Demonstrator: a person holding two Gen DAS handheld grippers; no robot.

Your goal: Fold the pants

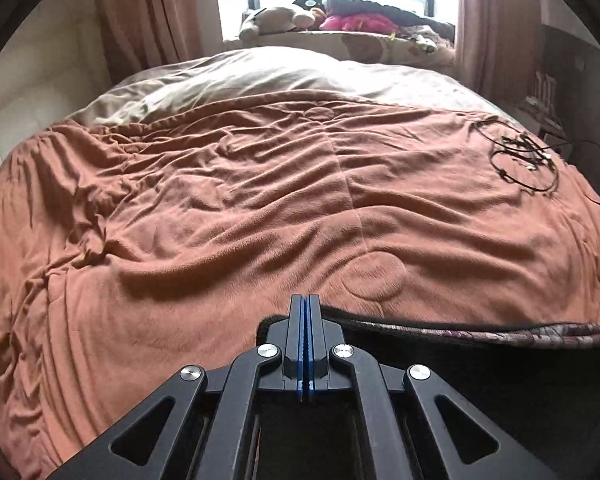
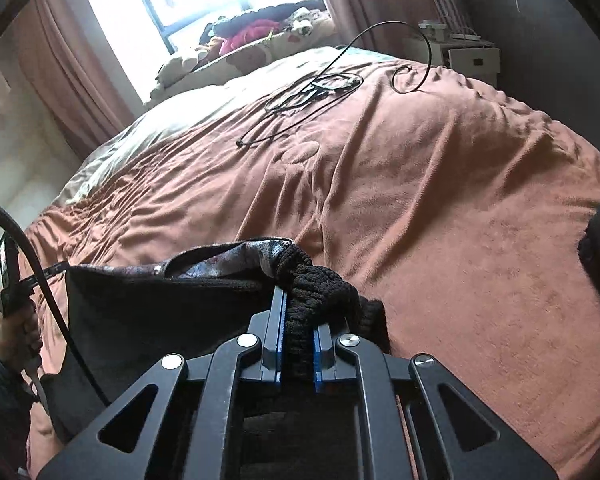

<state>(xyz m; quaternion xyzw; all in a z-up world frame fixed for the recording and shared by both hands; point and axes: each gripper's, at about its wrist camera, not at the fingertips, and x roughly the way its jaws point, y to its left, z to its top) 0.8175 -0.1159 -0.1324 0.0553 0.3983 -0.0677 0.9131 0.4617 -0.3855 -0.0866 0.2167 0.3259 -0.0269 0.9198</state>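
Note:
The pants (image 2: 148, 304) are dark with a black ribbed waistband and a patterned lining. They hang stretched between my two grippers above the near edge of the bed. My right gripper (image 2: 298, 312) is shut on the bunched waistband (image 2: 320, 284). My left gripper (image 1: 305, 300) has its jaws pressed together at the pants' other top corner (image 1: 460, 356); the waistband edge runs from its tips off to the right. The left gripper also shows at the far left of the right wrist view (image 2: 14, 280), in a hand.
An orange-brown wrinkled blanket (image 1: 220, 208) covers the bed. Black cables (image 1: 524, 156) lie coiled on its far right side, also in the right wrist view (image 2: 320, 88). Stuffed toys (image 1: 332, 16) sit on the window sill. A white nightstand (image 2: 468, 56) stands beside the bed.

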